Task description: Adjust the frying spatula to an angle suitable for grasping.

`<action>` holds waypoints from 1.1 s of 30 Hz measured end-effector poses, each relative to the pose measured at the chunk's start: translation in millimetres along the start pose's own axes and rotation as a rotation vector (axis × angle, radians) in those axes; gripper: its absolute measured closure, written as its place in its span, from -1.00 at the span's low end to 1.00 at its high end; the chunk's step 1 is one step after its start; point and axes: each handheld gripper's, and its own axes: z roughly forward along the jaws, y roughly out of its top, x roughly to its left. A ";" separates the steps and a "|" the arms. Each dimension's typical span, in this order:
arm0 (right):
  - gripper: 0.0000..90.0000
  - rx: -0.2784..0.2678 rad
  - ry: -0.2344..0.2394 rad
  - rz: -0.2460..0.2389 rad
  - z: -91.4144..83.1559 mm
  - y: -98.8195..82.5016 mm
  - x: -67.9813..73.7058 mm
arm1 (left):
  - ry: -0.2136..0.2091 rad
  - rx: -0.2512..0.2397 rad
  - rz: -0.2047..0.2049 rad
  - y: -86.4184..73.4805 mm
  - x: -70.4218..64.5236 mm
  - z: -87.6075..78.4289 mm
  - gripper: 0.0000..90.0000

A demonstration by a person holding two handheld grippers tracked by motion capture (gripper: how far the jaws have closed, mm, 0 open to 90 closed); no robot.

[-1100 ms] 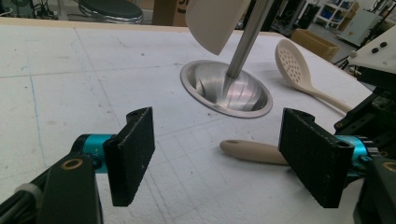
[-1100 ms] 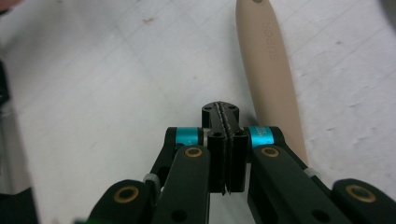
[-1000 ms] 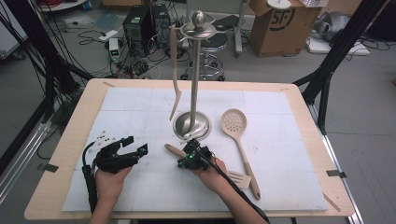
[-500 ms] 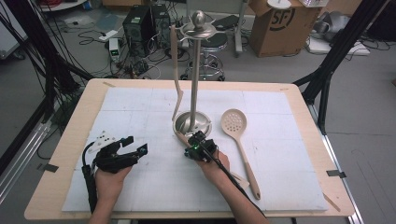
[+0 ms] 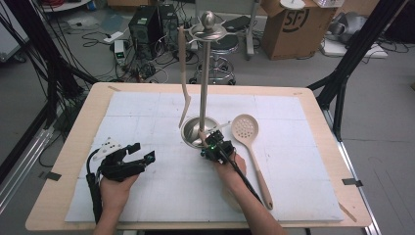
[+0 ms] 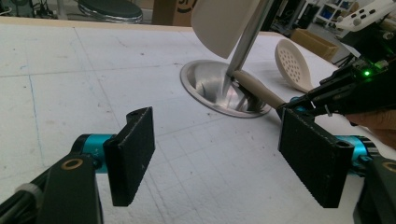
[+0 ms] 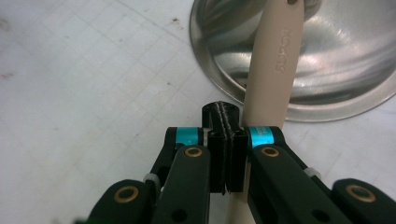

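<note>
Centre of frame: my right gripper point(image 7: 227, 154), jaws pressed together empty, nudges the light, stiff, smooth beige utensil handle point(image 7: 273, 70); left gripper point(image 6: 224, 158) jaws wide; I'd grip mid-handle.

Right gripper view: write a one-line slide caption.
Shut gripper beside a beige handle lying across the steel base.
</note>
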 end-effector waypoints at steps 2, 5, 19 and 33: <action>1.00 0.001 -0.003 -0.011 -0.7 -0.2 0.5 | 0.000 0.000 -0.004 0.0 0.0 -0.1 -0.39; 1.00 0.004 0.017 -0.009 -3.0 -2.6 0.6 | -0.001 0.000 -0.002 -0.1 0.1 -0.2 -0.39; 0.37 -0.045 0.090 0.109 -33.8 -15.8 -10.0 | -0.008 0.010 0.006 -0.3 -2.8 2.3 -0.38; 0.18 -0.034 0.049 0.168 -41.3 -41.9 -14.3 | -0.011 0.012 0.009 -0.1 -4.3 2.9 -0.38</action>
